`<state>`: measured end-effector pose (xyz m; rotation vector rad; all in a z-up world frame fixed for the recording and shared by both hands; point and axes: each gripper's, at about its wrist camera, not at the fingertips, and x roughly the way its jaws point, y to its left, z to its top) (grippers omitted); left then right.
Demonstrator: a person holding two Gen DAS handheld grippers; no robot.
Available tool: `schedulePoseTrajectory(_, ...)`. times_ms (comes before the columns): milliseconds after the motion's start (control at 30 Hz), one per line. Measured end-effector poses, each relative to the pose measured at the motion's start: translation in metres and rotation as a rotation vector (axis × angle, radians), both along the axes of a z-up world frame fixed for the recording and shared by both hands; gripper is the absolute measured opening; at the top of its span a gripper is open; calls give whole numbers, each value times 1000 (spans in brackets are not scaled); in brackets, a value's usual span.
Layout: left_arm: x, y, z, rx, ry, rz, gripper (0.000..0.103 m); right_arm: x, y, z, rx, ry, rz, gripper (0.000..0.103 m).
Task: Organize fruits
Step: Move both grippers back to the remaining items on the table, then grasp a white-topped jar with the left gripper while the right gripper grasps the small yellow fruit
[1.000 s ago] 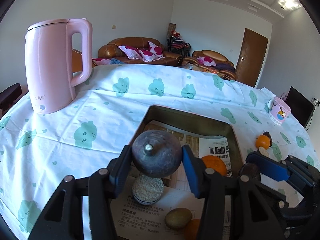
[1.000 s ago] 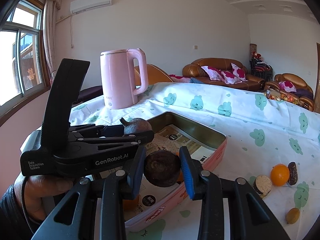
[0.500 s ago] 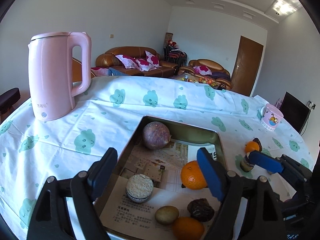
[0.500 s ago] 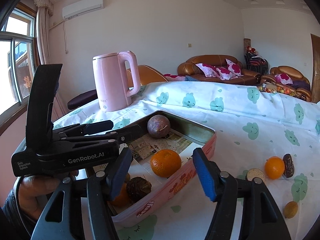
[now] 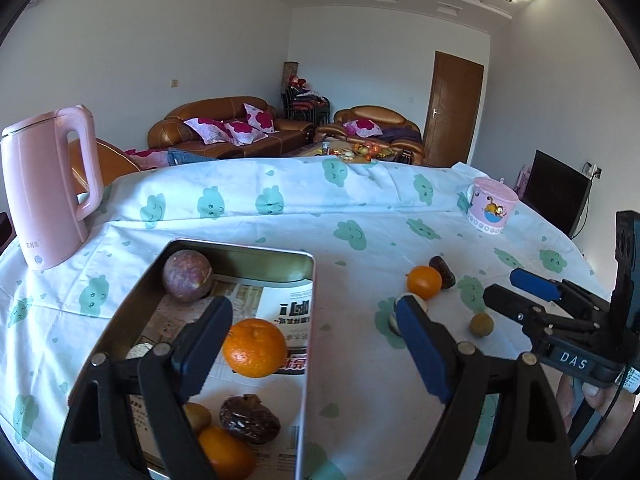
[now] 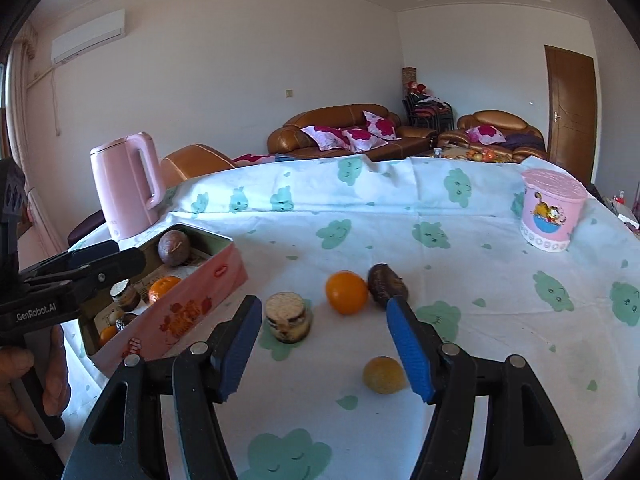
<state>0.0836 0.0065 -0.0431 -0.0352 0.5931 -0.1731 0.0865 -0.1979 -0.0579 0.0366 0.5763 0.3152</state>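
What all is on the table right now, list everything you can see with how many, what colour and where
tin box: one, pink outside, left part of the table
fruits in the box: purple round one at the far end, two oranges, a wrinkled brown one, small pieces partly hidden
fruits on the cloth: orange, dark brown wrinkled one, small yellow one, layered round piece
kettle: one, pink, far left
cup: one, pink with cartoon, far right
tablecloth: white with green clouds
left tongs: open, empty, over the box edge
right tongs: open, empty, over the loose fruits
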Motion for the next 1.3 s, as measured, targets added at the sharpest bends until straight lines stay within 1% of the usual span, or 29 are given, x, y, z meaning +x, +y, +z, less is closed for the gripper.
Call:
schedulePoseTrajectory(167, 6, -30, -7, 45, 18, -34, 86, 13, -11, -6, -4, 68, -40, 66)
schedulePoseTrajectory(367, 17, -42, -18, 62, 58, -40, 86, 27, -9, -20, -36, 169, -49, 65)
schedulePoseTrajectory(433, 19, -44, -20, 65, 65, -42, 86, 33, -9, -26, -35, 211, -42, 54)
schedulePoseTrajectory(500, 20, -44, -22, 68, 67, -43, 86, 36, -8, -30, -30, 239, -31, 50)
schedulePoseTrajectory(533, 20, -44, -23, 70, 69, -42, 86, 37, -8, -32, -31, 248, -27, 47)
schedulePoseTrajectory(633, 20, -45, -23, 74, 69, -43, 86, 40, -4, -36, -40, 284, -10, 43)
schedulePoseTrajectory(667, 20, -45, -23, 76, 69, -45, 86, 42, -3, -38, -45, 295, -8, 41)
schedulePoseTrajectory(700, 20, -46, -23, 78, 69, -48, 86, 43, -3, -39, -49, 303, -9, 36)
schedulePoseTrajectory(767, 20, -47, -23, 85, 68, -50, 86, 43, -2, -41, -54, 309, -9, 33)
schedulePoseTrajectory(900, 19, -48, -23, 84, 69, -53, 86, 43, -3, -41, -52, 313, -7, 32)
schedulePoseTrajectory(967, 19, -50, -24, 87, 68, -55, 86, 43, 0, -41, -69, 311, -5, 32)
schedulePoseTrajectory(1000, 19, -50, -24, 88, 68, -56, 86, 42, 2, -41, -81, 309, -4, 32)
schedulePoseTrajectory(1033, 19, -50, -24, 88, 70, -57, 86, 41, 3, -41, -88, 306, 0, 28)
schedulePoseTrajectory(1067, 19, -51, -24, 87, 71, -58, 86, 41, 4, -40, -89, 302, 6, 28)
schedulePoseTrajectory(1233, 20, -53, -22, 87, 70, -61, 86, 34, 1, -33, -82, 256, -12, 28)
schedulePoseTrajectory(1300, 20, -53, -22, 87, 69, -67, 86, 31, 1, -28, -78, 223, -8, 28)
